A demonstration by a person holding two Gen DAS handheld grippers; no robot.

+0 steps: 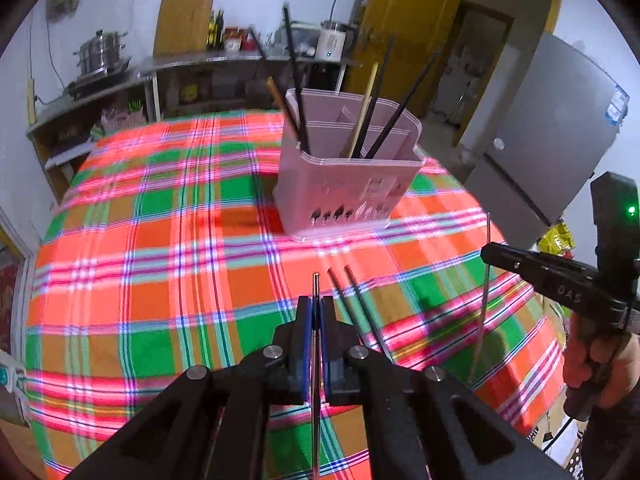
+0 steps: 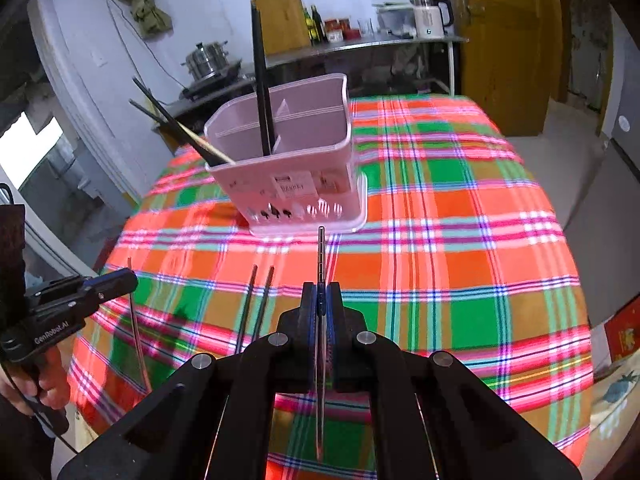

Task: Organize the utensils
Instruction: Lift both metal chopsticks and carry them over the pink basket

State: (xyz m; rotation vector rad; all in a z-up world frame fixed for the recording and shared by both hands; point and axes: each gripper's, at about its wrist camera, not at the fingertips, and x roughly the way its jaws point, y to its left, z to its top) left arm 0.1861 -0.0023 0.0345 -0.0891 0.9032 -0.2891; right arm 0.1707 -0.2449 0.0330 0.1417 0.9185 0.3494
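Observation:
My left gripper (image 1: 316, 300) is shut on a thin metal chopstick (image 1: 316, 286) that pokes out past its blue pads, above the table. My right gripper (image 2: 321, 286) is shut on a second metal chopstick (image 2: 321, 252) in the same way. Each gripper also shows in the other's view: the right gripper (image 1: 486, 254) pinches its chopstick (image 1: 483, 312) near the top, and so does the left gripper (image 2: 134, 276) with its chopstick (image 2: 136, 332). Two dark chopsticks (image 1: 352, 300) (image 2: 256, 304) lie side by side on the cloth between the grippers. A pink divided utensil holder (image 1: 348, 184) (image 2: 292, 168) with several chopsticks stands beyond them.
The table wears a bright plaid cloth (image 1: 160, 260) (image 2: 460, 240). A person's hand (image 1: 600, 364) grips the right tool's handle. Behind the table runs a metal counter (image 2: 360, 42) with a pot (image 2: 206, 60) and a kettle (image 2: 430, 16). A grey fridge (image 1: 552, 128) stands at the right.

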